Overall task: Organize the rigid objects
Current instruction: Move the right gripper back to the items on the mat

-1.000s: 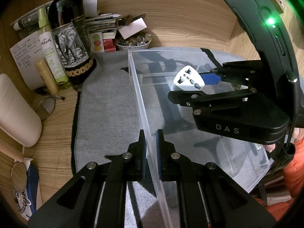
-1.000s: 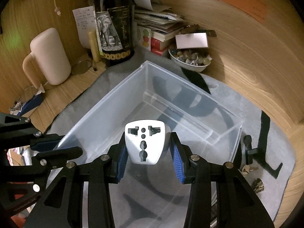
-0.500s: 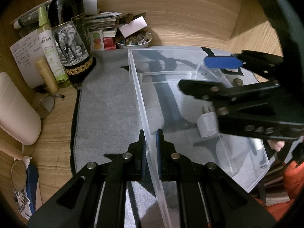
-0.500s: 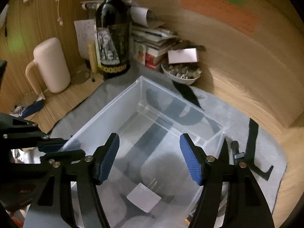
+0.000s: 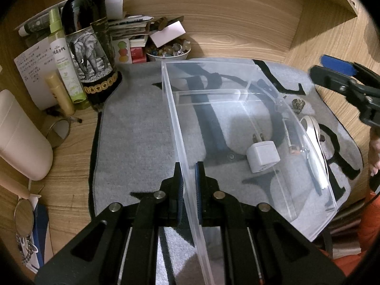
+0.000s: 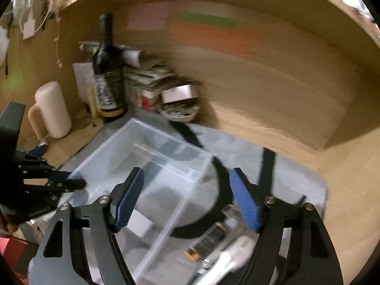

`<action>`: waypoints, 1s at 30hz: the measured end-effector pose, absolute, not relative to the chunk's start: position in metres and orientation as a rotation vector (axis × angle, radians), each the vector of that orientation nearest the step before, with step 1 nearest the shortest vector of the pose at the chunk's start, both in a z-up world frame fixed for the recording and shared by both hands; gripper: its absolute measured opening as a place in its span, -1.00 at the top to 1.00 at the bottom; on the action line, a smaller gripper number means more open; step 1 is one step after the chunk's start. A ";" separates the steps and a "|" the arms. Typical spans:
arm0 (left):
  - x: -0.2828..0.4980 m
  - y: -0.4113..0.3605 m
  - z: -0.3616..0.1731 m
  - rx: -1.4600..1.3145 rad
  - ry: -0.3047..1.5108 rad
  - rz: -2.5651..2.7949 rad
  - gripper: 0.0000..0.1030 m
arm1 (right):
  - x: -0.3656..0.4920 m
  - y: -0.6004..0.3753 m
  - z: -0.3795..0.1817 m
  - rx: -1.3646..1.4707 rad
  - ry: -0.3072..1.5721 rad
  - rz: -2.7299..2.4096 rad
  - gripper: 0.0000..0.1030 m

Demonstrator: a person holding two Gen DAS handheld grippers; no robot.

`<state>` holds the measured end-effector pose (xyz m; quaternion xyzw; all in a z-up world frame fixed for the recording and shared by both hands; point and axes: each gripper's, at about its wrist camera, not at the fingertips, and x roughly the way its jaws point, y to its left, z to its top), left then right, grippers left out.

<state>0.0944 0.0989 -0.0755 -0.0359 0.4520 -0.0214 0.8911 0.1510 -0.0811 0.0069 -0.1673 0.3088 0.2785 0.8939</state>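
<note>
A clear plastic bin (image 5: 237, 61) stands on a grey mat. A white plug adapter (image 5: 262, 155) lies on the bin's floor; it shows blurred in the right wrist view (image 6: 140, 225). My left gripper (image 5: 188, 178) is shut on the bin's near wall. My right gripper (image 6: 186, 194) is open and empty, raised above the bin's right side; it shows at the right edge of the left wrist view (image 5: 342, 76). A white object (image 5: 311, 128), a small brass piece (image 5: 298, 103) and other small items lie on the mat right of the bin.
A dark wine bottle (image 5: 89, 45), a green spray bottle (image 5: 64, 57), a bowl of stones (image 5: 169, 52), stacked books and a pink jug (image 5: 19, 137) crowd the back left. A wooden wall rises behind. The grey mat (image 5: 133, 123) is bare left of the bin.
My right gripper opened and dropped the white adapter into the bin, then lifted up and away to the right. My left gripper kept its hold on the bin wall.
</note>
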 end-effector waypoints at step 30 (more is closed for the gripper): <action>0.095 0.097 -0.075 -0.072 0.951 -0.026 0.84 | 0.164 -0.224 -0.103 -0.151 0.946 0.270 -0.50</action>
